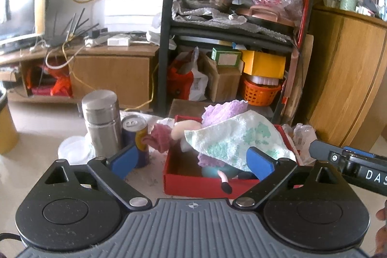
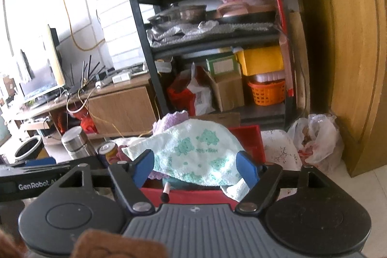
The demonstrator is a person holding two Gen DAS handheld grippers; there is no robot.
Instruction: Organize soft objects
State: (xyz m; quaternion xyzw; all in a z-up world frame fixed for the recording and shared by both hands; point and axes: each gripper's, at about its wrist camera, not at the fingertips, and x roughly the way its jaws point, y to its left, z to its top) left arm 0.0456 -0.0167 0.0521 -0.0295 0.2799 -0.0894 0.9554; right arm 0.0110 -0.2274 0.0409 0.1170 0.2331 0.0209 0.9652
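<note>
Towel (image 2: 193,156), white with green print, draped over soft items heaped in red box (image 1: 208,181) on counter, long axis running across between blue pads; right tool (image 2: 196,168) nearer, released astride it; left tool (image 1: 191,161) released, short of box.

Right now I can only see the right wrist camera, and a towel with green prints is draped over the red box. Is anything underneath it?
Observer: Yes. The left wrist view shows a purple cloth under the towel, inside the red box.
Operator: Is anything else in there?
Observer: A pale pink plush piece lies toward the back of the box, partly under the towel.
Operator: And what is on the far side of the steel flask?
Observer: A stack of white lids sits on the table to the left of the steel flask. Your view hides it.
</note>
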